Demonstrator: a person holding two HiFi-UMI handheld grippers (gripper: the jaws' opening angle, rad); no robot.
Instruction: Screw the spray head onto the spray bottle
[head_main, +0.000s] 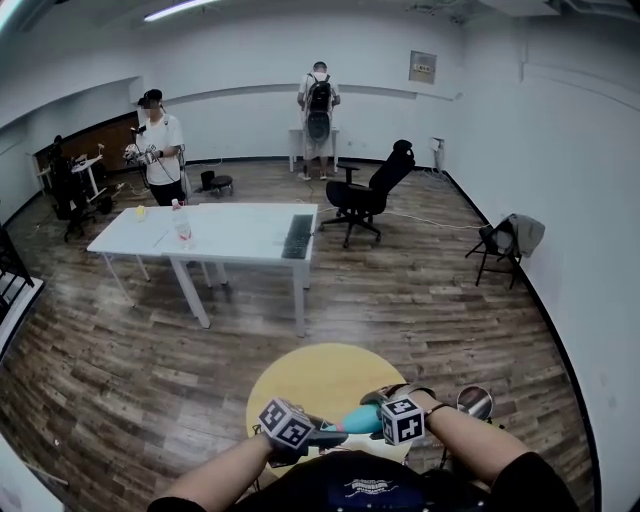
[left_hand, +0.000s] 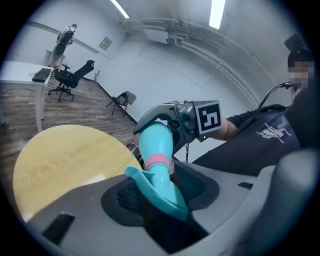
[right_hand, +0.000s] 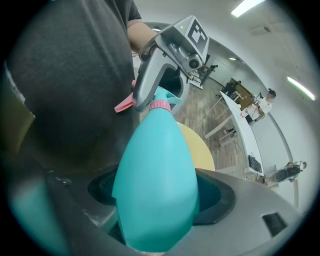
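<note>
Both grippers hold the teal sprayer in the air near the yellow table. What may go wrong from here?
1. The left gripper seems to pinch the spray head by its thin trigger side, so it may slip during turning.
2. The right gripper grips the smooth, rounded spray bottle; the bottle might rotate too, leaving the pink collar loose.
3. Nothing supports the bottle below; a slip would likely drop it.

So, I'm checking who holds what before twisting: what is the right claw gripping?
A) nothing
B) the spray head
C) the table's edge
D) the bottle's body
D: the right gripper view shows the right claw closed round the wide body of the teal bottle; the spray head sits in the left claw.
</note>
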